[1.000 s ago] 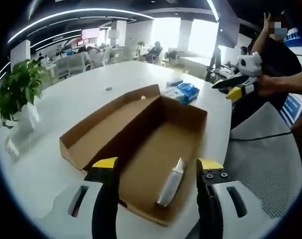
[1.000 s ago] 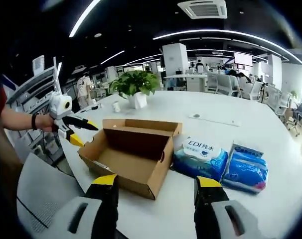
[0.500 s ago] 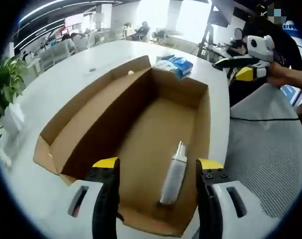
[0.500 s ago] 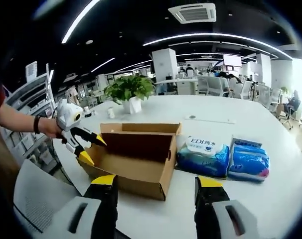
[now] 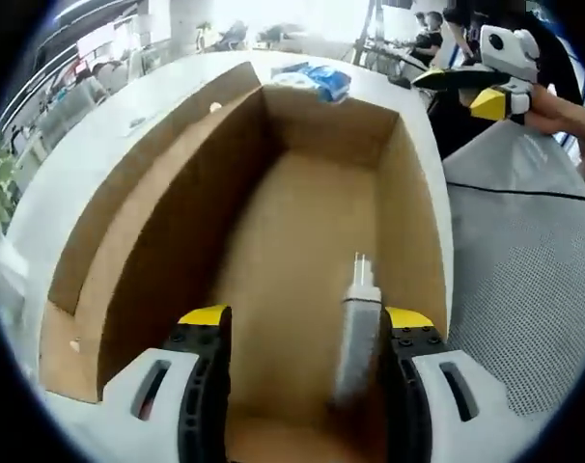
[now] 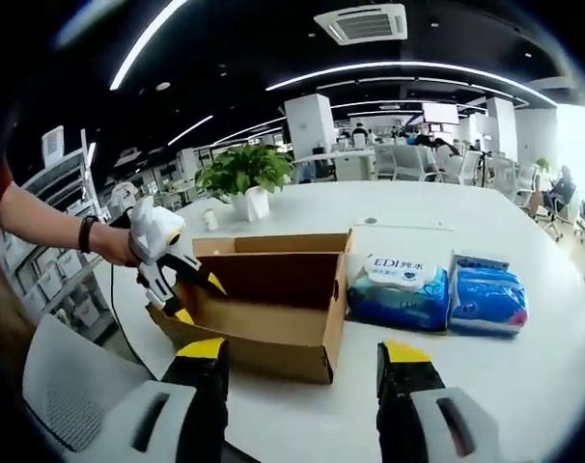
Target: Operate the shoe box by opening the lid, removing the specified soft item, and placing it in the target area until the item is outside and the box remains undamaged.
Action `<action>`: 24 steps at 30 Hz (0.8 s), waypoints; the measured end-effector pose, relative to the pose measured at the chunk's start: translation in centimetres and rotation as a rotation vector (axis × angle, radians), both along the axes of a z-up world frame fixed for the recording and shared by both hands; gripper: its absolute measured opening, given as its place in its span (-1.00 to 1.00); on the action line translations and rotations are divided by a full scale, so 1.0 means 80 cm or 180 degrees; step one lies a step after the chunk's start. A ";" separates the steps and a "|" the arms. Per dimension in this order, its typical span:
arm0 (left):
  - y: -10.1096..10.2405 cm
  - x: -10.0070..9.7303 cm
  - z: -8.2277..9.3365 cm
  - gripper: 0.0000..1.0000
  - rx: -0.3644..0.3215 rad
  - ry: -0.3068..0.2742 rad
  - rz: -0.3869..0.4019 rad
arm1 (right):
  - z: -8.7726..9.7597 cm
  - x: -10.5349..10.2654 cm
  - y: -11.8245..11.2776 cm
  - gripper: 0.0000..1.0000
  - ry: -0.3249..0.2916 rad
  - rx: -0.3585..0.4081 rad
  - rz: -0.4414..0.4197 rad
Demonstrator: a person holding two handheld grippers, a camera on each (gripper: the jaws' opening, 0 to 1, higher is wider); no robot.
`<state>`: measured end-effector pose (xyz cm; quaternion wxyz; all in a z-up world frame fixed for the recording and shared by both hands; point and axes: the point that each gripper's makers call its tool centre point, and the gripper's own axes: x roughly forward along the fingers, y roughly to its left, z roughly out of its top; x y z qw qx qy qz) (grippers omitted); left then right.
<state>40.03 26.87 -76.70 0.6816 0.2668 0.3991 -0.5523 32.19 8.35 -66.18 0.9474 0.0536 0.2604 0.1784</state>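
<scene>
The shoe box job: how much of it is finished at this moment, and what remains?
Done: the shoe box stands open, its lid folded back. In hand: the left gripper, open, reaches into the box around the small bottle on its floor, not yet gripping. Left: gripping the item, lifting it out and placing it on the table. The right gripper is open, holding nothing.

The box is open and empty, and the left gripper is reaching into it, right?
Not empty. The left gripper view shows a small bottle lying on the floor of the open box, between the left gripper jaws. The rest is right.
</scene>
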 end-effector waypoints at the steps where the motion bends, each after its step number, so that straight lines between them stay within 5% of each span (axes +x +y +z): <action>1: 0.000 -0.001 -0.003 0.23 0.0021 -0.0012 -0.0040 | 0.000 0.000 0.001 0.20 -0.0008 0.0002 -0.0004; 18: 0.016 0.013 0.005 0.29 0.0006 -0.0109 0.0022 | -0.004 -0.003 0.006 0.17 0.0014 0.0033 0.0019; 24: 0.013 0.001 0.007 0.27 0.0027 -0.0156 -0.0221 | -0.003 -0.003 0.007 0.17 0.0011 0.0039 0.0027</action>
